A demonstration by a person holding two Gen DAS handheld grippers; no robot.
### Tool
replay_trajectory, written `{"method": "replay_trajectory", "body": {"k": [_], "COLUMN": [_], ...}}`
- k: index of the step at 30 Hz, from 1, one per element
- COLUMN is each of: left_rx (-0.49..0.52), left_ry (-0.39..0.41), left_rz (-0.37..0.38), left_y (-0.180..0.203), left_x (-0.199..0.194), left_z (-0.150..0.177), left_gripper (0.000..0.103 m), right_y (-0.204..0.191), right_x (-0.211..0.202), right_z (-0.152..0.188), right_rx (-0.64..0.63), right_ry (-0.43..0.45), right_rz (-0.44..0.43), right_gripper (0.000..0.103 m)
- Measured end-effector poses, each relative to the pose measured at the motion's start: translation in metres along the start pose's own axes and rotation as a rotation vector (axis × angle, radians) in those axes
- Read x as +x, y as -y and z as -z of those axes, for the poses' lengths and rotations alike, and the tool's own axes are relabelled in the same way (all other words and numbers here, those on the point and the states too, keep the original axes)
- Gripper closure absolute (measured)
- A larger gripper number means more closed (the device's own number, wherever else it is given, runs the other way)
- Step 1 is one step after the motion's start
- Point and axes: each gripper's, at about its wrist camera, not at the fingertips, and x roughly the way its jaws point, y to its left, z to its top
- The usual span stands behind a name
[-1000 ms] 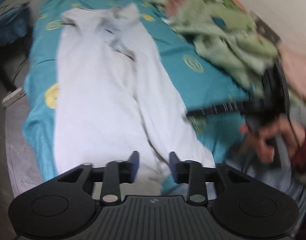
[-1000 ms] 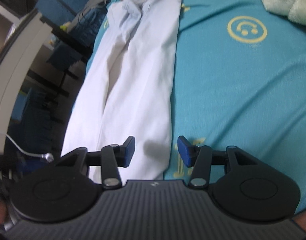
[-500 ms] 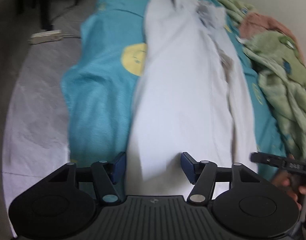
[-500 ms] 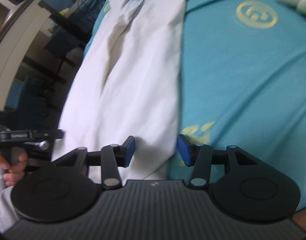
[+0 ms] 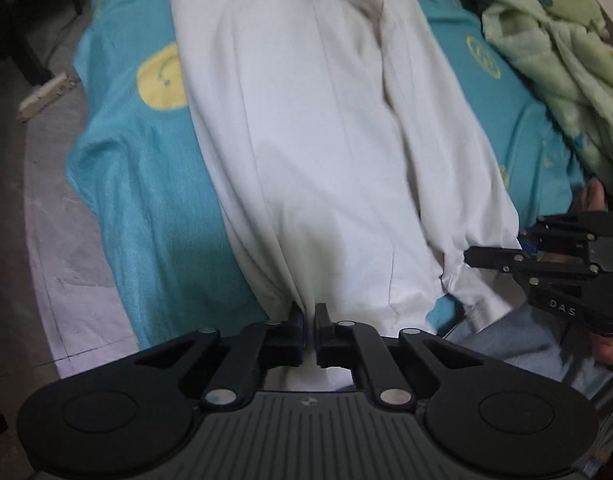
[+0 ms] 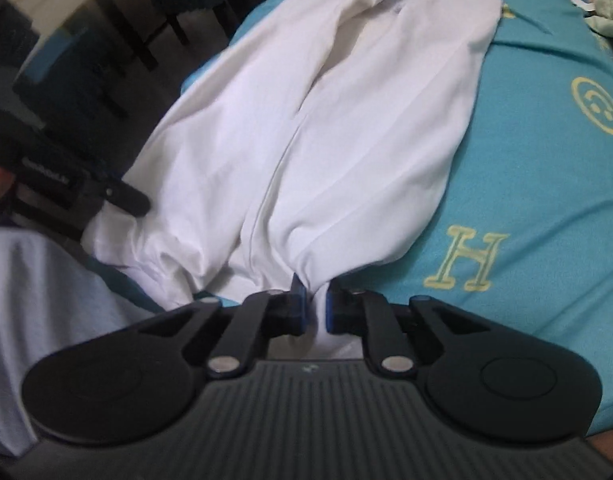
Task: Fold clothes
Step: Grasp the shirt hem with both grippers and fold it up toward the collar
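- Your left tongs point(image 5: 309, 326) had just closed on the white garment point(image 5: 326, 140) at its near hem, at the bed's near edge.
- Your right tongs point(image 6: 315, 306) had just closed on the hem's other corner.
- A green blanket point(image 5: 554, 48) lay heaped along the teal bedspread point(image 5: 146, 184)'s far-right side, apart from the garment.

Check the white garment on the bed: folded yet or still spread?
Still spread: the white garment lies full length on the teal blanket, no cross fold, near hem pinched.

White letters "DAS" stand on my black right gripper point(image 5: 506, 258), at the right. A yellow serif "H" point(image 6: 466, 258) is printed near me on the teal bedspread point(image 6: 546, 184); the left gripper's point(image 6: 118, 198) label is illegible.
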Motion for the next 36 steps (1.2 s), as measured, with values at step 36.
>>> {"method": "replay_trajectory", "body": {"k": [36], "left_rx": [-0.215], "left_ry": [0.678], "left_rz": [0.083], "left_y": [0.115], "left_x": [-0.141], "left_z": [0.018], "left_gripper": [0.099], "right_y": [0.086], "right_x": [-0.18], "right_z": [-0.058], "right_rx": [0.134], "right_ry": [0.454], "right_rz": [-0.012], "right_gripper": [0.091]}}
